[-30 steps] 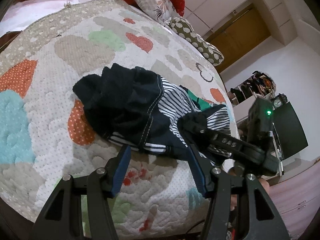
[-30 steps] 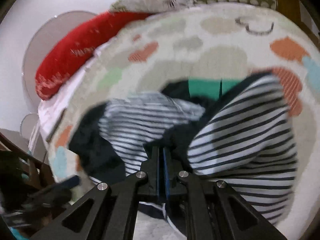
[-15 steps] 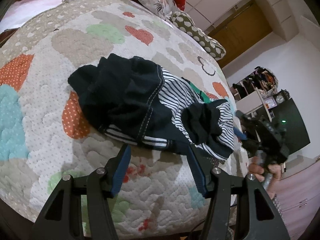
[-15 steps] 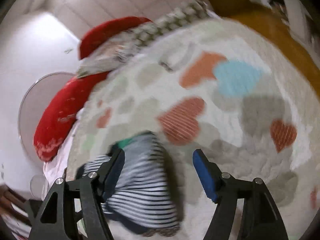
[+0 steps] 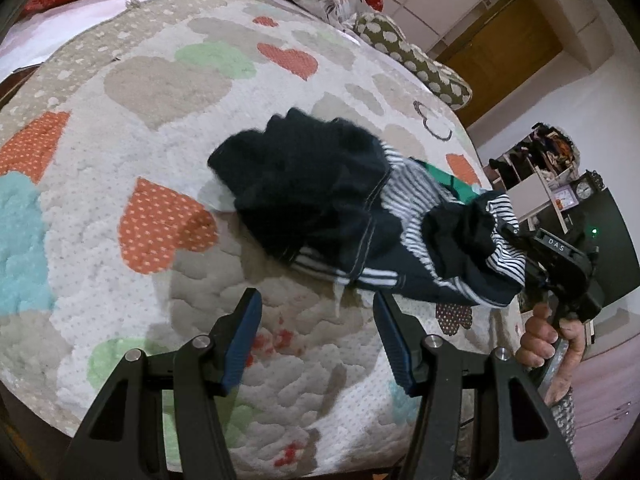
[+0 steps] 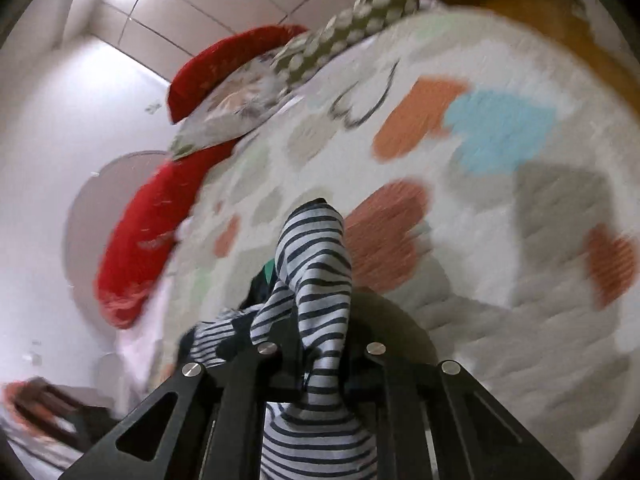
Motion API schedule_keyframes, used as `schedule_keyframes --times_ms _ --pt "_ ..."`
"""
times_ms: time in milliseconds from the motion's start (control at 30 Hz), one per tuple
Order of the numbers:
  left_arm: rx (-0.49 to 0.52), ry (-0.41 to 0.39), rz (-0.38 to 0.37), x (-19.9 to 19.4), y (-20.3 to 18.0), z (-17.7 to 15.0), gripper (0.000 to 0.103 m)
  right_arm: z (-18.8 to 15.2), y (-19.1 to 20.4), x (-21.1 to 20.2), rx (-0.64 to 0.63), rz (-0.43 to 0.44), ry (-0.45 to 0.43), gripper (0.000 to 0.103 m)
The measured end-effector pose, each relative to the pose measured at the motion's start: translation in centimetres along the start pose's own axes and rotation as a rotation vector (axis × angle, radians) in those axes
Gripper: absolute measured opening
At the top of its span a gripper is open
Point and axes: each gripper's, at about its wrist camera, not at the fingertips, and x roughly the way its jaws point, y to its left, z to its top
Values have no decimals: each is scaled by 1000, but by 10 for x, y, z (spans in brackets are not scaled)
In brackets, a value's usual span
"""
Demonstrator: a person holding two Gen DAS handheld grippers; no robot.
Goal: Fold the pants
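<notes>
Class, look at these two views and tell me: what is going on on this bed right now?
A person is working on a crumpled pair of dark, striped pants lying on a heart-patterned quilt. The right gripper is shut on the pants' striped end and holds it near the bed's edge, with fabric draped over its fingers. The left gripper is open and empty, held over the quilt just short of the pants' near hem. Nothing is folded yet; the pants are still bunched. Pillows lie at the head of the bed.
</notes>
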Motion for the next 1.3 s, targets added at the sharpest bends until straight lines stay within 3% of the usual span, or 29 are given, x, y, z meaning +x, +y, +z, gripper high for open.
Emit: schedule_keyframes --times_ms 67,200,300,367,467,633,767,900,1100,1167,1300 --pt "9 7 9 3 -3 -1 57 0 -5 -2 -24 -61 8 15" --pt "5 -7 18 2 1 1 57 0 -5 -9 -96 -201 -5 35" --pt "-24 -14 16 1 9 4 57 -6 20 -48 -175 -305 -191 37" --pt "-36 -17 12 0 12 5 57 -10 36 -56 -218 -299 -226 37" --pt "-46 -24 6 -4 15 4 57 -17 53 -29 -260 -203 -76 36" --pt "-99 -73 11 -22 39 8 58 -37 44 41 -258 -279 123 38" --pt "-186 -104 -8 -29 68 11 60 -29 67 20 -294 -322 80 38" --pt "-224 -115 -26 -37 83 9 60 -38 126 20 -452 -320 74 56" --pt "-247 -173 18 -61 105 2 62 -74 202 95 -589 -232 280 69" --pt "-255 -185 25 -66 114 -1 62 -92 221 121 -650 -283 326 71" --pt "-248 -195 4 -69 121 -7 63 -115 241 171 -763 -435 380 88"
